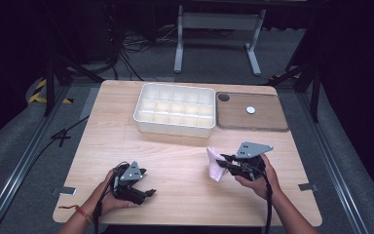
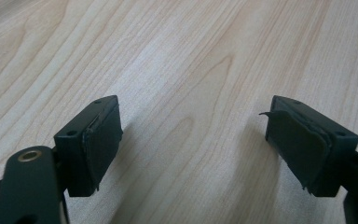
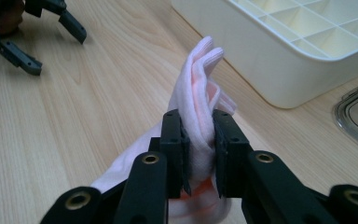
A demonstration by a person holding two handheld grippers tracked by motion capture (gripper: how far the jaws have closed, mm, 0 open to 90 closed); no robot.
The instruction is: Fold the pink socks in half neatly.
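Note:
A pale pink folded cloth (image 1: 216, 163) hangs just above the wooden table (image 1: 175, 146), right of the middle. My right gripper (image 1: 225, 161) is shut on it, and in the right gripper view the cloth (image 3: 196, 93) is pinched between the two black pads and stands up past them. My left gripper (image 1: 148, 186) rests near the table's front left, jaws wide apart. In the left gripper view my left gripper (image 2: 191, 140) has only bare wood between its pads. The left gripper (image 3: 32, 42) also appears at the top left of the right gripper view.
A white tray with several compartments (image 1: 175, 126) stands at the back centre, also seen as the tray (image 3: 261, 60) in the right gripper view. To its right lies a brown lid (image 1: 263, 119) with a white disc (image 1: 251, 110) on it.

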